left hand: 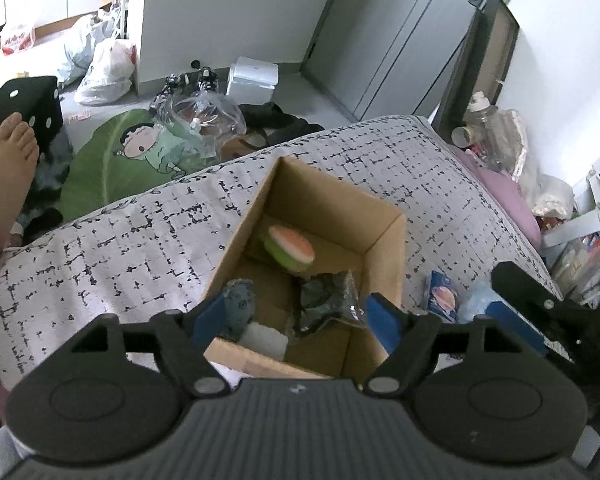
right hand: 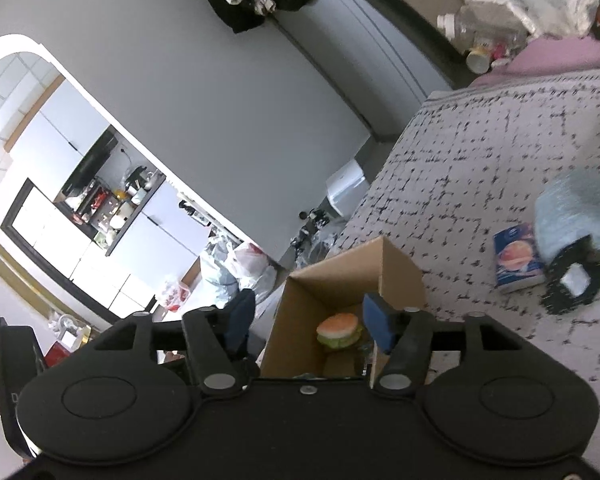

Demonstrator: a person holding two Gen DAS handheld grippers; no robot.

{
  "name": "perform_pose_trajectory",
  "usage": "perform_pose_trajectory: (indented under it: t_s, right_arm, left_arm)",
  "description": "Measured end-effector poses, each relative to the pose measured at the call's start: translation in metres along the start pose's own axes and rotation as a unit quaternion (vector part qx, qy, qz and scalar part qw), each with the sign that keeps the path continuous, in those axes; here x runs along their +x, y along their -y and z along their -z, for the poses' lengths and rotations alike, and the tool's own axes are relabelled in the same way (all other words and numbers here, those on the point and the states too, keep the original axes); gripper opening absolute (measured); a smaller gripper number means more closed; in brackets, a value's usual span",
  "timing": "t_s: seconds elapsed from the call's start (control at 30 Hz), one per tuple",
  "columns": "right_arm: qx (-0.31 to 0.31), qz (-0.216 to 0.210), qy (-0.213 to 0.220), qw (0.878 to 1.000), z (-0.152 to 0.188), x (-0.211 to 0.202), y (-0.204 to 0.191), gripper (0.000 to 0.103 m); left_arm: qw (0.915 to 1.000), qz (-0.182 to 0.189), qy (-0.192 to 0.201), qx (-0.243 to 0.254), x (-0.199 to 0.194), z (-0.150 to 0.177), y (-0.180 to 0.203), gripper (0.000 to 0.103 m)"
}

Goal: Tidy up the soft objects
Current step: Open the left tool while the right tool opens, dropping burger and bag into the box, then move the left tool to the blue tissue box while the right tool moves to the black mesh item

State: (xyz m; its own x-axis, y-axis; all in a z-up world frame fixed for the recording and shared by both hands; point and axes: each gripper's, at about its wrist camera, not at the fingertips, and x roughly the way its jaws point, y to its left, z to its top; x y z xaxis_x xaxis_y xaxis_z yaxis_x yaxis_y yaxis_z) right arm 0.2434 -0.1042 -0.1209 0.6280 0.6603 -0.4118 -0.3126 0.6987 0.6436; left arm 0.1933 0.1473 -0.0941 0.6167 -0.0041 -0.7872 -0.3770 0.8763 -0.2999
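Observation:
An open cardboard box [left hand: 386,246] stands on the patterned bed cover [left hand: 140,236]. Inside lie a soft burger toy [left hand: 288,248], a dark wrapped packet [left hand: 328,296], a grey-blue plush piece [left hand: 240,304] and a white foam block [left hand: 264,338]. My left gripper [left hand: 298,316] is open above the box's near end, empty. My right gripper [right hand: 306,326] is open over the box [right hand: 296,320], with the burger [right hand: 338,330] between its fingers' line, not held. Its arm shows at the right of the left wrist view [left hand: 540,312]. A blue carton [right hand: 518,258], a pale blue bundle [right hand: 576,210] and a black mesh item [right hand: 574,286] lie on the bed.
The bed edge drops to a floor with a green cartoon cushion [left hand: 132,152], plastic bags [left hand: 108,68] and a white box [left hand: 252,76]. A bare foot [left hand: 4,176] rests at the left. A pink pillow [left hand: 508,200] and bottles [left hand: 488,120] sit by the wall.

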Motion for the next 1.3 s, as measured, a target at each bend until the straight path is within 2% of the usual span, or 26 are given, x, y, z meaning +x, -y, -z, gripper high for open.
perform_pose_trajectory:
  t_s: [0.07, 0.2, 0.33, 0.57, 0.67, 0.83, 0.9, 1.3]
  right_arm:
    - [-0.005, 0.007, 0.003, 1.0, -0.002, -0.009, 0.002, 0.069]
    - [-0.012, 0.018, -0.001, 1.0, -0.006, -0.024, 0.007, 0.069]
    - [-0.021, 0.031, -0.001, 0.999, -0.012, -0.036, 0.012, 0.078]
    - [-0.034, 0.056, -0.017, 0.998, -0.035, -0.057, 0.014, 0.081]
    - [-0.027, 0.059, -0.01, 0.998, -0.048, -0.07, 0.018, 0.09]
    - [-0.038, 0.069, -0.006, 0.997, -0.063, -0.083, 0.025, 0.091]
    - [-0.038, 0.073, -0.01, 0.997, -0.069, -0.084, 0.03, 0.091]
    - [-0.032, 0.085, -0.022, 0.996, -0.1, -0.089, 0.055, 0.093]
  left_arm:
    - [1.0, -0.001, 0.003, 0.006, -0.005, 0.001, 0.005, 0.079]
    - [0.9998, -0.003, 0.008, 0.019, -0.014, 0.006, 0.015, 0.083]
    - [0.9995, -0.004, 0.01, 0.029, -0.021, 0.009, 0.026, 0.083]
    - [0.9993, 0.001, 0.017, 0.034, -0.032, 0.011, 0.044, 0.084]
    - [0.9992, -0.007, 0.019, 0.036, -0.036, 0.011, 0.053, 0.084]
    - [0.998, -0.016, 0.031, 0.052, -0.044, 0.01, 0.068, 0.086]
    - [0.9979, -0.018, 0.037, 0.05, -0.047, 0.008, 0.07, 0.091]
    - [0.9975, -0.018, 0.049, 0.047, -0.045, 0.002, 0.089, 0.092]
